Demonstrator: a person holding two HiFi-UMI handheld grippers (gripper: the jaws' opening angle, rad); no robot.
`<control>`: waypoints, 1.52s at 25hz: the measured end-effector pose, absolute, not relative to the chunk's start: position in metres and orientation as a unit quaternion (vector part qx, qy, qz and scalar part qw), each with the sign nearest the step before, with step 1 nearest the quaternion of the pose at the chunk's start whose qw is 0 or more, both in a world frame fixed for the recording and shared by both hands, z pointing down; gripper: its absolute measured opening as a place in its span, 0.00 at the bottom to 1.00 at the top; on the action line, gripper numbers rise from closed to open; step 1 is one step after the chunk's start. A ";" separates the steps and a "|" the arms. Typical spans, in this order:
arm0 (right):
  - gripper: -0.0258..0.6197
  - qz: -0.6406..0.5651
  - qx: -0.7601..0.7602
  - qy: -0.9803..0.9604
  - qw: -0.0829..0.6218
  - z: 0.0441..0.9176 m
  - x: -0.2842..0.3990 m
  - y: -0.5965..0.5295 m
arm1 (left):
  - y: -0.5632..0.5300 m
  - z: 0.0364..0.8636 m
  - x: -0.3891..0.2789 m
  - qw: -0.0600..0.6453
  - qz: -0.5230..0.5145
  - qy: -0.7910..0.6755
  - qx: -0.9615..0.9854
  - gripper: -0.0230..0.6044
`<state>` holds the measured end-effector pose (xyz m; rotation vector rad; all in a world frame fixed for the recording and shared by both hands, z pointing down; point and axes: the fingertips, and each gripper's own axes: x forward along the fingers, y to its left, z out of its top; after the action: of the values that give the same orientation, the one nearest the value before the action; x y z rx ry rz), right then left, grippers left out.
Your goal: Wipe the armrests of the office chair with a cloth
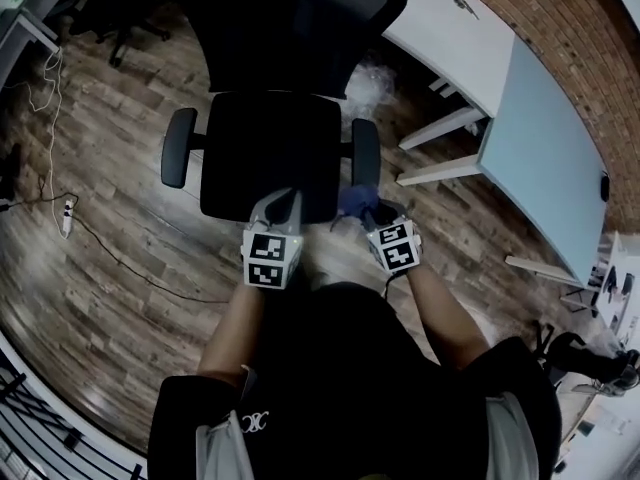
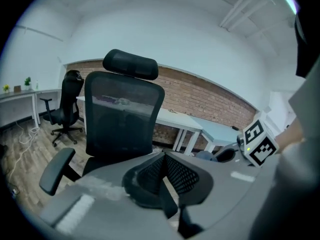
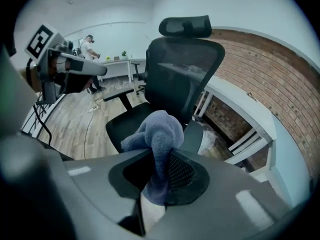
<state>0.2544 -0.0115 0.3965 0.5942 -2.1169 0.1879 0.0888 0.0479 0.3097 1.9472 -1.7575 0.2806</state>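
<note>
Holding the blue cloth (image 3: 160, 129) in your right claw (image 3: 156, 171), you have the jaws closed tight on the fabric. It bunches up above the pads and hangs a little way below them. The office chair (image 1: 270, 158) stands straight ahead of both claws, its seat facing you. One armrest (image 1: 366, 151) lies just beyond the cloth; you cannot tell from the views whether they touch. Your left claw (image 2: 163, 159) has its jaws pressed together with nothing between them, and it hovers over the front edge of the seat. The other armrest (image 1: 179, 147) sits off to that claw's left, well apart from it. Wooden floor (image 1: 120, 268) shows beneath the chair.
</note>
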 end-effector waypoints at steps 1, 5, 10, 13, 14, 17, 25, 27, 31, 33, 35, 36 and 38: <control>0.14 0.078 0.245 -0.850 0.460 0.402 0.249 -0.013 | 0.044 0.314 0.086 0.255 0.100 -0.635 0.722 0.05; 0.15 0.072 0.251 -0.823 0.505 0.422 0.240 -0.013 | 0.035 0.330 0.084 0.267 0.105 -0.594 0.751 0.05; 0.14 0.053 0.239 -0.801 0.547 0.438 0.229 -0.022 | 0.028 0.343 0.063 0.280 0.101 -0.580 0.758 0.05; 0.14 0.046 0.220 -0.786 0.576 0.455 0.230 -0.021 | 0.032 0.352 0.053 0.296 0.097 -0.582 0.751 0.05; 0.14 0.042 0.211 -0.781 0.586 0.462 0.231 -0.020 | 0.032 0.355 0.050 0.304 0.094 -0.582 0.748 0.05; 0.14 0.034 0.190 -0.766 0.614 0.482 0.236 -0.024 | 0.031 0.359 0.045 0.328 0.074 -0.584 0.739 0.05; 0.14 0.005 0.134 -0.745 0.654 0.512 0.239 -0.025 | 0.032 0.376 0.046 0.361 0.075 -0.587 0.721 0.05; 0.14 -0.010 0.120 -0.738 0.664 0.518 0.240 -0.022 | 0.034 0.381 0.046 0.366 0.074 -0.588 0.717 0.05; 0.15 -0.036 0.093 -0.731 0.675 0.520 0.231 -0.027 | 0.032 0.386 0.041 0.365 0.080 -0.595 0.712 0.05; 0.15 -0.037 0.083 -0.728 0.679 0.521 0.227 -0.031 | 0.030 0.386 0.039 0.366 0.081 -0.598 0.708 0.05; 0.15 -0.026 0.079 -0.728 0.680 0.522 0.224 -0.035 | 0.027 0.386 0.039 0.365 0.081 -0.601 0.706 0.05; 0.15 -0.020 0.081 -0.729 0.679 0.522 0.222 -0.038 | 0.027 0.387 0.039 0.366 0.081 -0.602 0.705 0.05; 0.15 -0.015 0.090 -0.731 0.676 0.521 0.219 -0.047 | 0.025 0.386 0.040 0.364 0.077 -0.605 0.704 0.05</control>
<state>0.2188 -0.0475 0.5210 0.2015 -1.6450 -0.0336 0.0398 0.0251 0.3861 1.8109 -1.5564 0.1976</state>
